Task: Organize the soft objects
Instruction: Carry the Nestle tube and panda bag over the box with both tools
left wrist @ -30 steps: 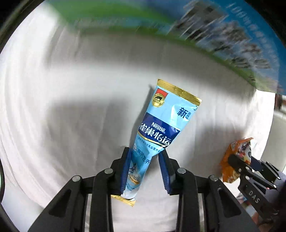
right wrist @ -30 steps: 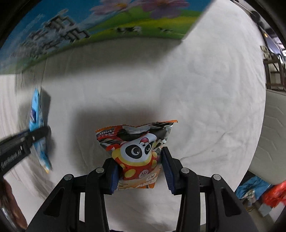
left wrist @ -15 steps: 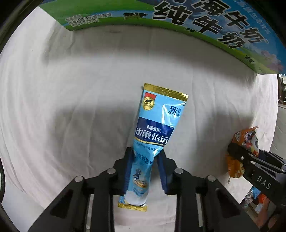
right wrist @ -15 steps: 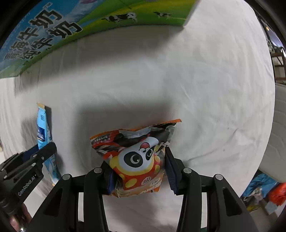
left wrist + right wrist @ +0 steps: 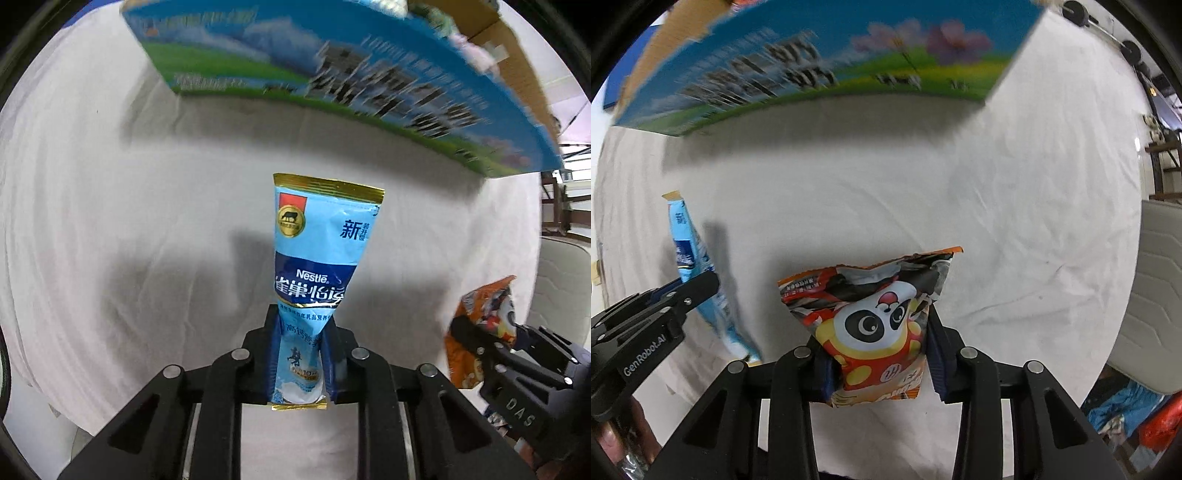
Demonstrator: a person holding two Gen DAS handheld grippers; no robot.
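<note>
Between left tongs (image 5: 301, 360), blue sachet (image 5: 317, 258), right tongs (image 5: 881, 369) clamping panda packet (image 5: 879, 325)

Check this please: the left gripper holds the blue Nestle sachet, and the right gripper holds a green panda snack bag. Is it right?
Not quite. The panda snack bag between the right gripper's fingers is orange and red, not green, as the right wrist view shows. The left gripper does hold the blue Nestle sachet.

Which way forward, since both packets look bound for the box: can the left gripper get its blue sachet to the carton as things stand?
Probably yes. The left gripper grips the blue sachet, and only bare white cloth lies before the carton; the right gripper stands off aside.
</note>
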